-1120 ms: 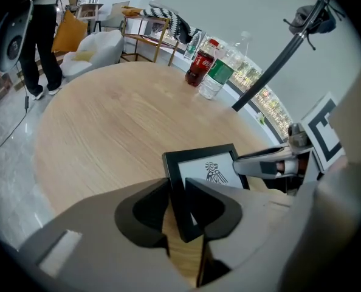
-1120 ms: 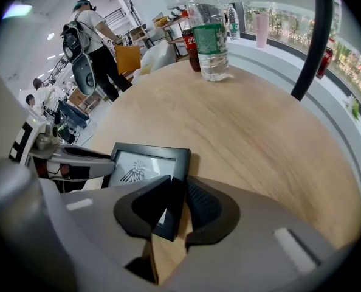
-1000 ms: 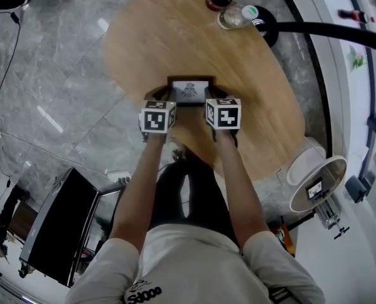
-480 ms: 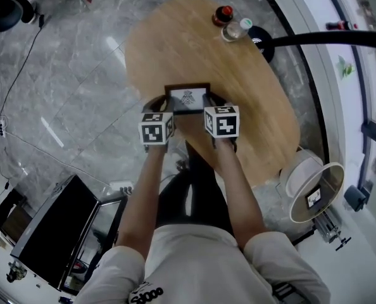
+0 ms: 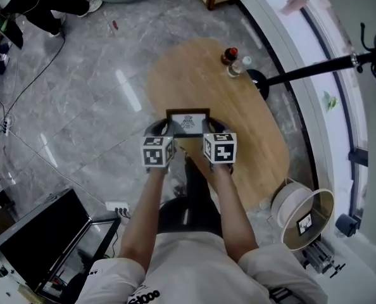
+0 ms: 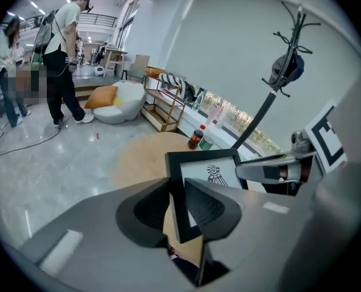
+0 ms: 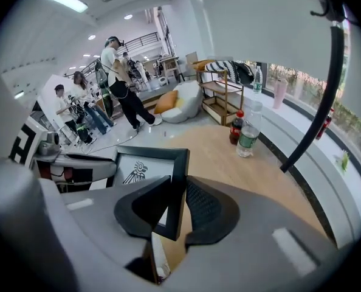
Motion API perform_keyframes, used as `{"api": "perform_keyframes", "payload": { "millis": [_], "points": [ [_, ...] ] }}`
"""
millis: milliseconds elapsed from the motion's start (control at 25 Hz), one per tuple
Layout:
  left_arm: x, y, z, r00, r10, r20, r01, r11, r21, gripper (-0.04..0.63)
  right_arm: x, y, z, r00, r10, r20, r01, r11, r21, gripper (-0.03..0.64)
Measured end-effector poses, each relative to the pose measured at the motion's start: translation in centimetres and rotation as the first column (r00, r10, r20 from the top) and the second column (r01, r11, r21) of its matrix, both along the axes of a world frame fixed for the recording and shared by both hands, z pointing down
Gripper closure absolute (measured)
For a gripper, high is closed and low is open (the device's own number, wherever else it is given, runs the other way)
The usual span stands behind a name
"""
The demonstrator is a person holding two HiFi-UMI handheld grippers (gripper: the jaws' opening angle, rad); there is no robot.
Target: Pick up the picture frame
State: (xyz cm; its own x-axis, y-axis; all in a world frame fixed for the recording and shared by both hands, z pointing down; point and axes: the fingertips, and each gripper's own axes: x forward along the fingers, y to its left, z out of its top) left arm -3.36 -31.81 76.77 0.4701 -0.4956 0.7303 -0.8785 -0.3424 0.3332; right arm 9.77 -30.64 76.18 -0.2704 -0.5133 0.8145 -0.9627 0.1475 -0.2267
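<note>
The picture frame, black-rimmed with a white mat and a small dark bird print, hangs in the air above the oval wooden table. My left gripper grips its left rim and my right gripper its right rim. In the left gripper view the black rim of the frame runs between the pads of the left gripper, whose jaws are closing on it. The right gripper view shows the frame with its right rim pinched by the right gripper.
A red-capped dark bottle and a clear water bottle stand at the table's far end. A black coat stand leans over the far right. A white round bin sits right of the table, a black case lower left.
Both grippers have risen together with the picture frame held between them; the table now lies farther below and looks smaller.
</note>
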Motion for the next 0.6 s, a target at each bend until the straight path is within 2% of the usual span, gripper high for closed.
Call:
{"api": "perform_keyframes", "payload": {
  "millis": [280,600],
  "points": [
    [-4.5,0.6,-7.8,0.999,-0.049,0.009,0.047,0.989,0.138,0.511,-4.5,0.2,-8.0,0.997,-0.070,-0.023,0.072,0.990,0.121,0.534],
    [-8.1,2.0,-14.1,0.995,-0.102,-0.017,0.103,0.965,0.242,0.512,-8.0,1.1,-14.5,0.992,-0.121,-0.030,0.125,0.967,0.224,0.534]
  ]
}}
